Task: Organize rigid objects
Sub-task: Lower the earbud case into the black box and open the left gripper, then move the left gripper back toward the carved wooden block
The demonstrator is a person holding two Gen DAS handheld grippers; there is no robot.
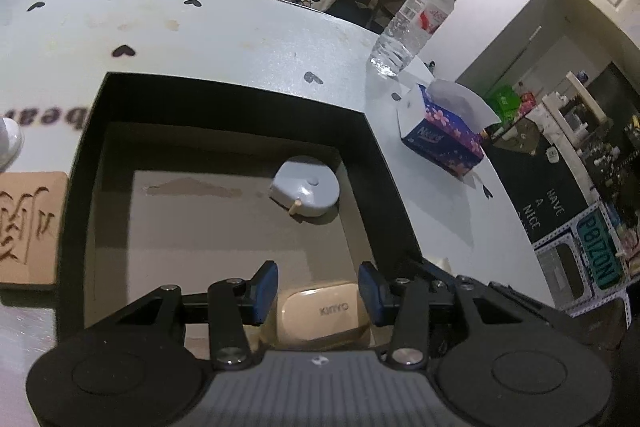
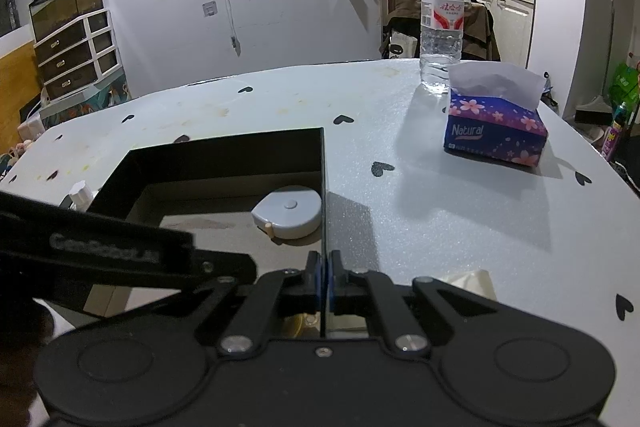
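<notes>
The black box [image 1: 80, 163] sits open on the white heart-dotted table [image 1: 240, 39], and everything here is placed from it. Inside, in the far right corner, lies a round pale-blue tape measure [image 1: 305, 191] flat on the cardboard floor. At the near right corner of the box rests a beige earbud case [image 1: 322, 315] marked KINYO. The left gripper [image 1: 318, 291] hovers over that case with its 2 blue-padded jaws spread apart, one on either side of the case; whether the pads touch it cannot be told. The right gripper [image 2: 323, 281] is pinched onto the right wall of the box, its jaws pressed against the thin black panel from both sides. Left of the box lies a carved wooden coaster [image 1: 24, 231]. Beyond the box to the right stand a tissue box [image 2: 496, 131] and, farther off, a clear water bottle [image 2: 441, 27], both well apart from the box
</notes>
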